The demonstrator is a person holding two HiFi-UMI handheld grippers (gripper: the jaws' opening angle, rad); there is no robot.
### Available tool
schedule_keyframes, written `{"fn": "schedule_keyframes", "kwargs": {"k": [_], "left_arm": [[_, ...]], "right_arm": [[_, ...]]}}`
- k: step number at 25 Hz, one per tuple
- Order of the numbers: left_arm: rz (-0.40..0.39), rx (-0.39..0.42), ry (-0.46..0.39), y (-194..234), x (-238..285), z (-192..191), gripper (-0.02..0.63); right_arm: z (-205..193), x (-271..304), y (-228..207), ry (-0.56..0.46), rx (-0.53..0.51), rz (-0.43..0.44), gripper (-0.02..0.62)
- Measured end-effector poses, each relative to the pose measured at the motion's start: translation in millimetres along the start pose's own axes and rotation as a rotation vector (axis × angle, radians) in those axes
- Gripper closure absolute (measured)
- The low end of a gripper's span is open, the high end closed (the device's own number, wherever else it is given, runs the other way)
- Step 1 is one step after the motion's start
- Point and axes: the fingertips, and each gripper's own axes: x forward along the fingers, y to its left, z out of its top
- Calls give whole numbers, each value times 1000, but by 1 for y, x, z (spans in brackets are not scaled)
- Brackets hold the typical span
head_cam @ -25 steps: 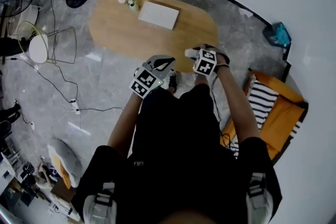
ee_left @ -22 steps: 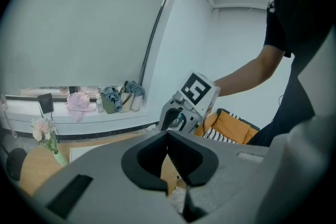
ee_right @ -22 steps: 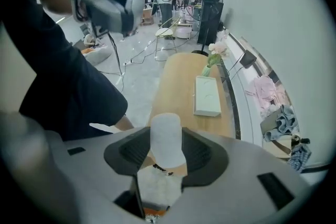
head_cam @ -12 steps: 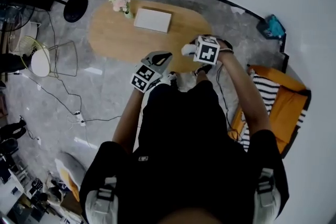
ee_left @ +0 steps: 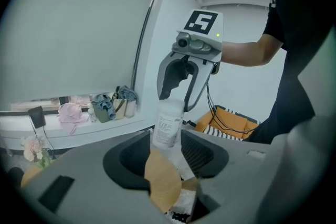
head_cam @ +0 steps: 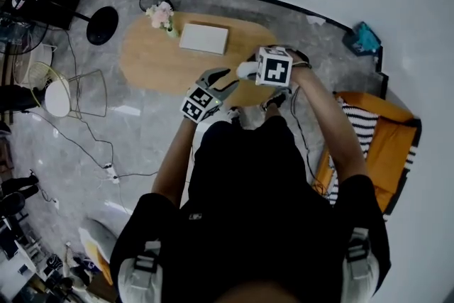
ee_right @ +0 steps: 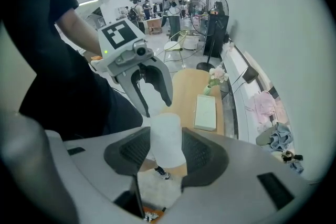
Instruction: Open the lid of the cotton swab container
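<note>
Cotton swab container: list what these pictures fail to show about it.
- Lid, open or shut: left gripper view, the right gripper straddles the container top; right gripper view, blurred.
- Label print: left gripper view, too small.
- Container: head view, hidden beneath the marker cube.

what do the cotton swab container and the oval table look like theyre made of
The cotton swab container looks like plastic: milky white, semi-matte, with a printed label on its side. The oval table looks like wood or wood veneer: light tan, smooth even top, no grain visible.
</note>
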Motion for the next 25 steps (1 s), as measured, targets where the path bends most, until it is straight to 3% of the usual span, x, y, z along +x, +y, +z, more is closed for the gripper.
{"fn": "schedule_keyframes", "kwargs": {"k": [6, 11, 17, 25], "left_arm": [[-75, 86, 29, -16, 8, 3, 369], [-118, 136, 51, -26, 11, 4, 367], [-170, 158, 3, -37, 12, 18, 397], [-299, 44, -80, -47, -2, 29, 403]], "right_arm": [[16, -9, 13, -24, -12, 5, 417], [33, -16, 28, -42, -27, 27, 417], [50, -27, 41, -93, -42, 66, 417], [60, -55, 36, -275, -23, 74, 382]]}}
